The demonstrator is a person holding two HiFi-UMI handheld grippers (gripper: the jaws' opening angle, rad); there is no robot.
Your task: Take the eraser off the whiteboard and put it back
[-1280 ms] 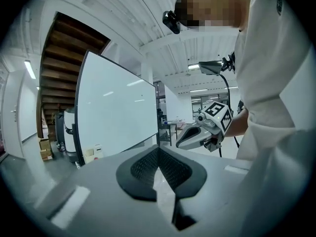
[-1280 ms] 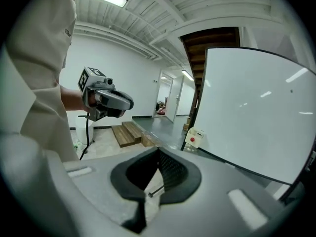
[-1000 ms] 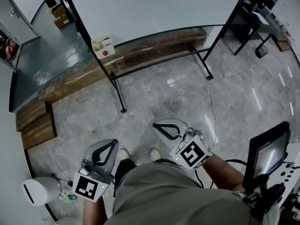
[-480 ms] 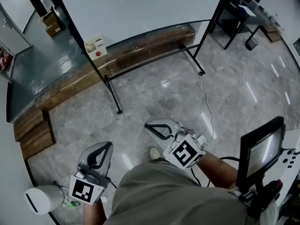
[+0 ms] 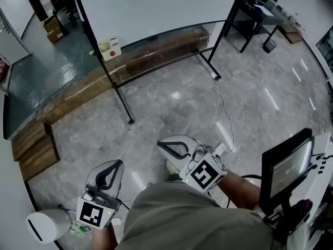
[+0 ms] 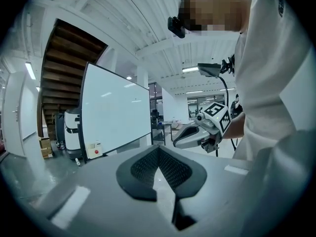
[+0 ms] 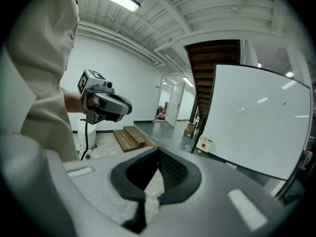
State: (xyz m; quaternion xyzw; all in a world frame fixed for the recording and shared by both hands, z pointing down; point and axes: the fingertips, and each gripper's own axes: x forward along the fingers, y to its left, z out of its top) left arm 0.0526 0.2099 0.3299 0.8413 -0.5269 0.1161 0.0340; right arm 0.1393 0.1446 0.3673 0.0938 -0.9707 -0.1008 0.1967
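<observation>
**Twice found jaws shut on nothing; spotted eraser (image 5: 109, 47) on whiteboard (image 5: 156, 4)**

Saw the left gripper (image 5: 117, 163) low at the person's left side, jaws pressed together with nothing between them. Saw the right gripper (image 5: 161, 146) just ahead of the body, well apart from the left one, jaws likewise closed and empty. Found the eraser, a white block with a red dot, hanging upright at the whiteboard's lower left corner. Placed it well apart from both grippers, across a stretch of grey floor (image 5: 182, 103). Noted wooden steps (image 5: 34, 147) to the left of the board, near the wall. Noted a dark screen (image 5: 286, 166) at the right edge, beside the right arm.
</observation>
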